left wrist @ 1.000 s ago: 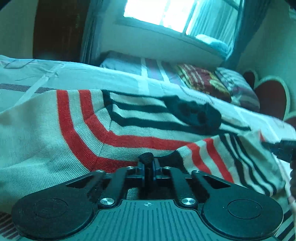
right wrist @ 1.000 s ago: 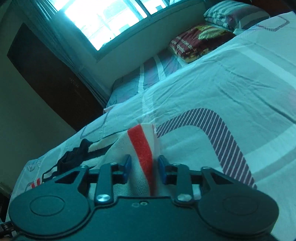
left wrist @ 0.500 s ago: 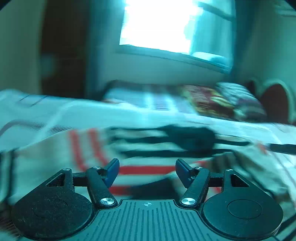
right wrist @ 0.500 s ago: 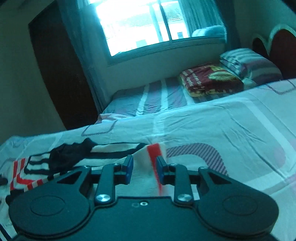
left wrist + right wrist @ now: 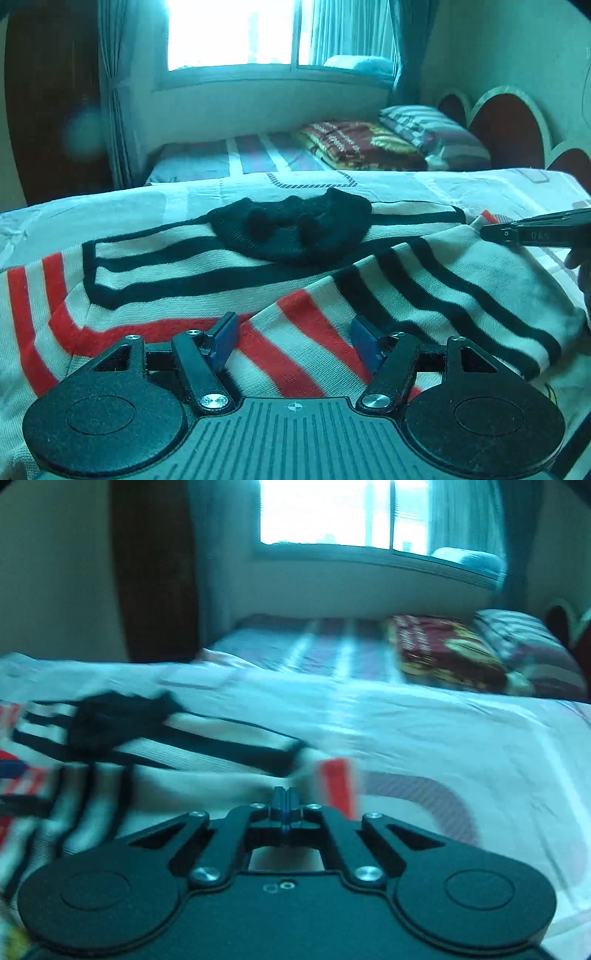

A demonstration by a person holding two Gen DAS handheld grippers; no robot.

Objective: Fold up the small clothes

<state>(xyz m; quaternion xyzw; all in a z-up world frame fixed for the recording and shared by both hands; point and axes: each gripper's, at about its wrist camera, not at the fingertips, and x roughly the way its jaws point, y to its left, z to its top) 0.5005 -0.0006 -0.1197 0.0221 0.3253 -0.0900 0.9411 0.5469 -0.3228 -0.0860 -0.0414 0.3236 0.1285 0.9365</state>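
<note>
A small cream sweater [image 5: 303,288] with red and black stripes and a black collar [image 5: 291,229] lies on the bed, one sleeve folded across its front. My left gripper [image 5: 293,339] is open just above the folded sleeve and holds nothing. My right gripper [image 5: 282,801] is shut with nothing between its fingers, above the sweater's right edge; a red-striped cuff [image 5: 336,786] lies just right of its tips. The sweater [image 5: 184,753] shows blurred in the right wrist view. The right gripper's tips [image 5: 535,230] enter the left wrist view from the right.
The sweater lies on a pale patterned bedsheet [image 5: 498,192]. A second bed behind carries a red patterned blanket [image 5: 354,144] and a striped pillow [image 5: 436,129]. A bright window [image 5: 236,33], curtains and a dark door [image 5: 51,103] stand behind. A headboard [image 5: 509,125] is at right.
My left gripper let go of the sweater, opened and pulled back. My right gripper released the red-striped cuff, shut empty and swung left; the cuff now lies flat.
</note>
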